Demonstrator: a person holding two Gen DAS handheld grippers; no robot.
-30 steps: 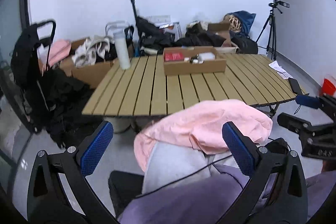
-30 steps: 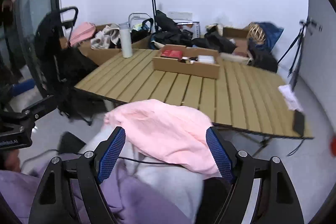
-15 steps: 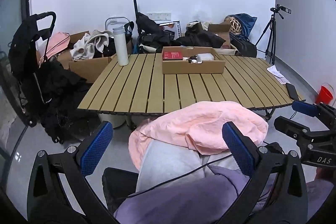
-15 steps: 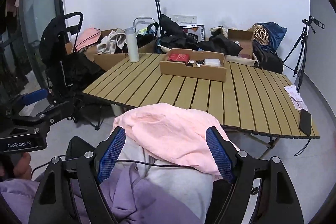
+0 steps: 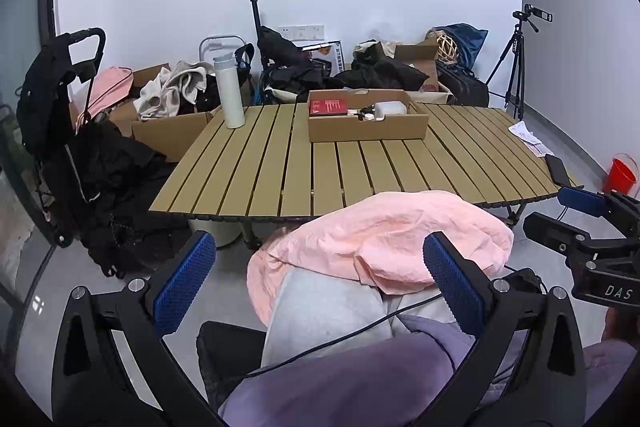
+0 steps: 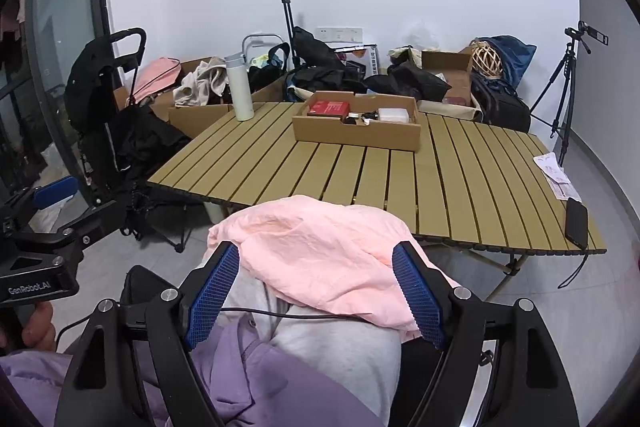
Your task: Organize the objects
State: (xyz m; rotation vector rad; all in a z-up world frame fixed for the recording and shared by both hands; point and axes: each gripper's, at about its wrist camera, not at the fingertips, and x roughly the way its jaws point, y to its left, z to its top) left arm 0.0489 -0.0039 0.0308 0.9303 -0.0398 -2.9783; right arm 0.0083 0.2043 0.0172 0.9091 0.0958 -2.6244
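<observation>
A pink garment (image 5: 384, 231) lies over the person's lap, also in the right wrist view (image 6: 320, 251). My left gripper (image 5: 320, 275) is open and empty above the lap. My right gripper (image 6: 316, 295) is open and empty, also over the lap. On the slatted table (image 5: 280, 163) stands a cardboard box (image 5: 368, 131) holding a red packet (image 5: 330, 106) and small white items. A white bottle (image 5: 229, 91) stands at the table's far left. A black phone (image 6: 576, 223) and papers (image 6: 556, 177) lie at the table's right edge.
Cardboard boxes with clothes (image 5: 172, 95) and a black stroller (image 5: 60, 115) stand left of the table. Bags and a trolley (image 5: 280, 67) line the back wall. A tripod (image 5: 516, 63) stands at the right, a red bucket (image 5: 619, 174) on the floor.
Both grippers have risen and pulled back a little, so more of the table and room shows. Jaws stay open; the pink garment has not moved.
</observation>
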